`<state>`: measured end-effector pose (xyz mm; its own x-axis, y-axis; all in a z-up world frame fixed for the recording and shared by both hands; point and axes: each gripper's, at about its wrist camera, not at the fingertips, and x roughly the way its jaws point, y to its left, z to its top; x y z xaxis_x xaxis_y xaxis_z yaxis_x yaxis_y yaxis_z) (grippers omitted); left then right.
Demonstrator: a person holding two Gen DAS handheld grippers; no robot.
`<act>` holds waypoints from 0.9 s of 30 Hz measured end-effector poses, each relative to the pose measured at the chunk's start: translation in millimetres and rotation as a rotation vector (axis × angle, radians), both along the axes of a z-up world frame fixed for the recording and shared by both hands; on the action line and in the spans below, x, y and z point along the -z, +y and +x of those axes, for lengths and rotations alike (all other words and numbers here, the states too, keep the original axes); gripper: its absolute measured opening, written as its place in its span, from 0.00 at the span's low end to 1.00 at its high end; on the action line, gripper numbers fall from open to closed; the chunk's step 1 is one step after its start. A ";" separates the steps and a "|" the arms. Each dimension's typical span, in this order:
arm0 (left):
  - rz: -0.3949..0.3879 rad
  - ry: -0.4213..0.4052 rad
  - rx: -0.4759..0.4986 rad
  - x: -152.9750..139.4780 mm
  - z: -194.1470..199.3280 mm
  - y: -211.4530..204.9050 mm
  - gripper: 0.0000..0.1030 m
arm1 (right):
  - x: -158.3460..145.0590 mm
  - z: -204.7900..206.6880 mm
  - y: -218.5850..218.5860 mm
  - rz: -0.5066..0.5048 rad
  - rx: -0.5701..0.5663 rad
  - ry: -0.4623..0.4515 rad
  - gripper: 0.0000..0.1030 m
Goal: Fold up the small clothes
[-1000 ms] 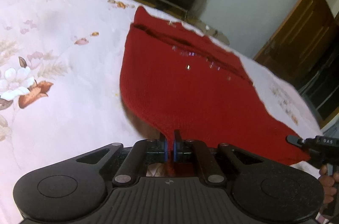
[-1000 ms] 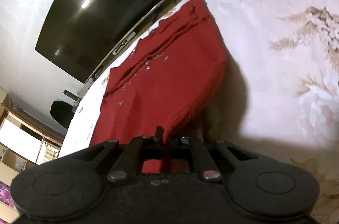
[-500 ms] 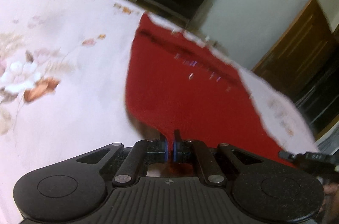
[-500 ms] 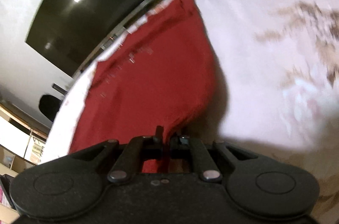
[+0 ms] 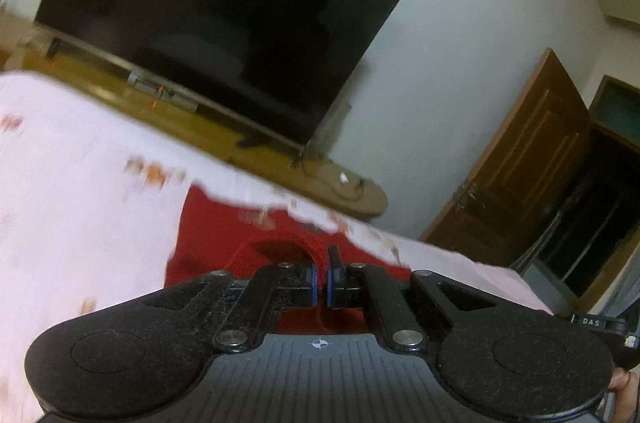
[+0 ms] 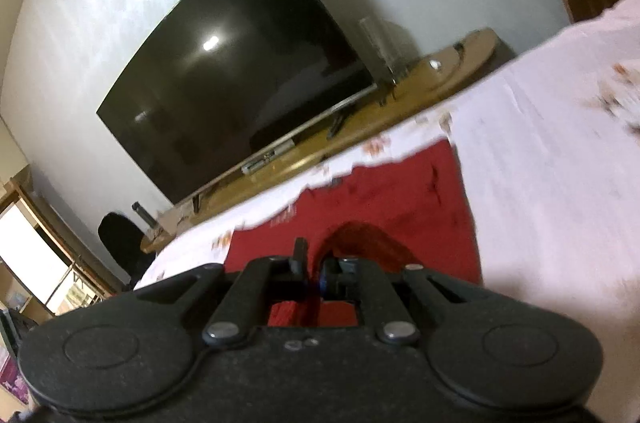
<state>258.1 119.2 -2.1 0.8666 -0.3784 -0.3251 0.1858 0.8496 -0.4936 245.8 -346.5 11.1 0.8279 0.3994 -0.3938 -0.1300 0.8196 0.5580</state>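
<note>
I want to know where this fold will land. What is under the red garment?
The red garment lies on a pale floral bedsheet, visible around its far edges. Whatever is beneath the cloth itself is covered.

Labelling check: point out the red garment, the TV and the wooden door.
red garment (image 5: 208,243): left wrist view, flat part left of the tongs.
TV (image 6: 240,79): right wrist view, middle of dark screen.
wooden door (image 5: 532,151): left wrist view, door panel.

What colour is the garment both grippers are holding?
Solid red knit garment, clearest in the right wrist view.
</note>
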 end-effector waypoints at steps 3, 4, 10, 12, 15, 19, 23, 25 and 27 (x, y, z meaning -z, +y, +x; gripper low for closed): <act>0.020 0.018 -0.007 -1.9 62.6 -5.2 0.04 | 4.3 59.9 -9.3 0.034 -0.001 0.010 0.05; 0.033 0.027 -0.005 -1.6 80.4 -6.2 0.04 | 8.6 81.5 -13.0 0.044 -0.002 0.022 0.05; 0.118 0.140 0.024 43.8 202.1 -21.6 0.04 | 56.2 192.6 -29.4 0.089 0.000 0.111 0.07; 0.135 0.200 -0.019 71.8 231.7 -22.2 0.04 | 82.1 224.6 -36.4 0.131 0.018 0.146 0.27; 0.089 0.207 -0.102 86.7 240.2 -12.9 0.10 | 107.5 243.4 -48.9 0.150 0.118 0.141 0.37; 0.122 0.115 -0.101 81.9 234.4 -7.8 0.57 | 104.6 236.0 -51.5 0.080 0.096 0.065 0.48; 0.224 0.153 0.006 79.0 254.2 -25.6 0.57 | 100.0 246.9 -28.7 -0.084 0.006 0.068 0.48; 0.322 0.210 0.042 85.2 262.6 -37.7 0.57 | 98.7 260.5 -11.1 -0.185 -0.033 0.094 0.48; 0.396 0.244 0.054 92.9 268.8 -48.9 0.56 | 103.3 271.1 11.2 -0.333 -0.067 0.131 0.46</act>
